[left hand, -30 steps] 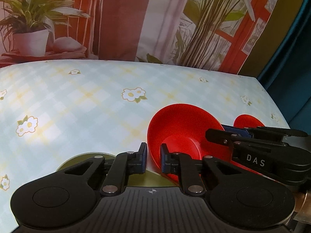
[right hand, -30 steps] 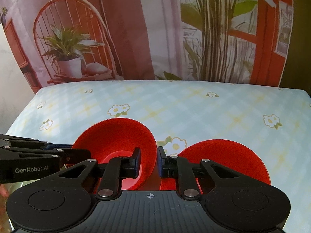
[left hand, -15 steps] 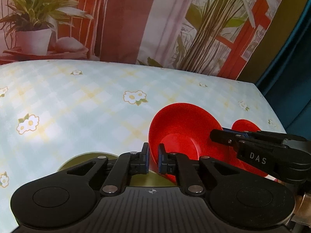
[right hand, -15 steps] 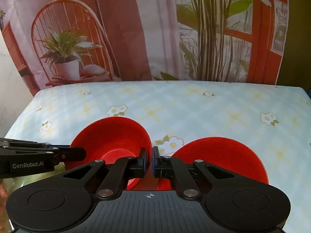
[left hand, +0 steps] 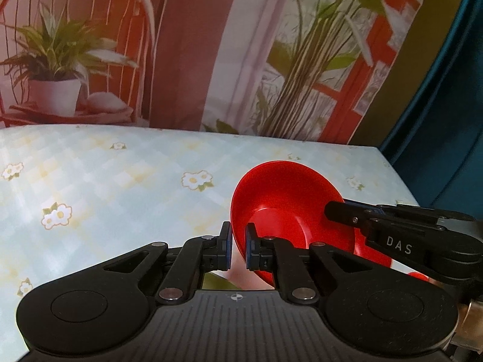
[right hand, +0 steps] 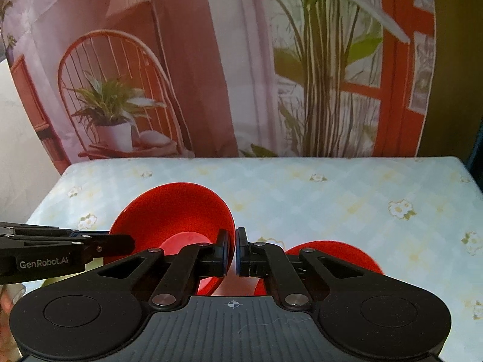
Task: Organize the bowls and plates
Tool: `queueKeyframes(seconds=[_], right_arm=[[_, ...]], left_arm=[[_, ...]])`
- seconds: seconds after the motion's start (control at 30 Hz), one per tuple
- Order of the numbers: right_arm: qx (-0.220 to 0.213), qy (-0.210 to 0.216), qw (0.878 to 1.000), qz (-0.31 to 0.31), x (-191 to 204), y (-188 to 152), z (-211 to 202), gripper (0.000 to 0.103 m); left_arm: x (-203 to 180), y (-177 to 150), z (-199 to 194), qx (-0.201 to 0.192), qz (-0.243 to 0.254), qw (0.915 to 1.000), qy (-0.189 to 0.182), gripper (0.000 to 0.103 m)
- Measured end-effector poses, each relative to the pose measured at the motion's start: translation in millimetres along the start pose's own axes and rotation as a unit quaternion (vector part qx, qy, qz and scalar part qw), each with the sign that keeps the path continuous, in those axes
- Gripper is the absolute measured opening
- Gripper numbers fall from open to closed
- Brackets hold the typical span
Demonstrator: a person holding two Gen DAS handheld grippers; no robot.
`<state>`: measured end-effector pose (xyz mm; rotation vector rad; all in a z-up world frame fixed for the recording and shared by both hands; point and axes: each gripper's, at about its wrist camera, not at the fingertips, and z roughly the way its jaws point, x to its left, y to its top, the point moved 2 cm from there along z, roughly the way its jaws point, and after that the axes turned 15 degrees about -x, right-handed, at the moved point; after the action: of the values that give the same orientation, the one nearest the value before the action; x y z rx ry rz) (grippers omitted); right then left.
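Observation:
A red bowl hangs tilted above the table, held by its rim from both sides. My left gripper is shut on the bowl's left rim, and in the right wrist view it reaches in from the left. My right gripper is shut on the right rim of the same bowl, and the left wrist view shows it side-on. A second red dish lies on the table to the right of my right gripper. A sliver of a green plate shows under my left gripper.
The table wears a pale blue and yellow checked cloth with daisies and stretches bare to the left and far side. A printed backdrop of plants and a chair stands behind it. A dark teal curtain hangs beyond the table's right edge.
Both grippers closed onto opposite rims of the red bowl, then rose with it. The bowl now hangs off the table and the green plate has slid almost out of view.

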<state>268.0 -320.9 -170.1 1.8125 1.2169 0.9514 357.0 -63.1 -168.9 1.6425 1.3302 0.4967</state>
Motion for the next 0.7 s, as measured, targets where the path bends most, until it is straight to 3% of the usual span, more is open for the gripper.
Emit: queueKeyframes(seconds=[0.3,0.7], right_arm=[[-0.016,-0.01,1.0,0.006,-13,6,-28,0.005],[-0.031,-0.037,0.998,0.033,-66,10,-56,0.005]], left_arm=[[-26,-2,-9,0.0,0.02,0.9997,-0.014,0.01],[-75,-4,14,0.014,0.037,0.9981,-0.047,0.01]])
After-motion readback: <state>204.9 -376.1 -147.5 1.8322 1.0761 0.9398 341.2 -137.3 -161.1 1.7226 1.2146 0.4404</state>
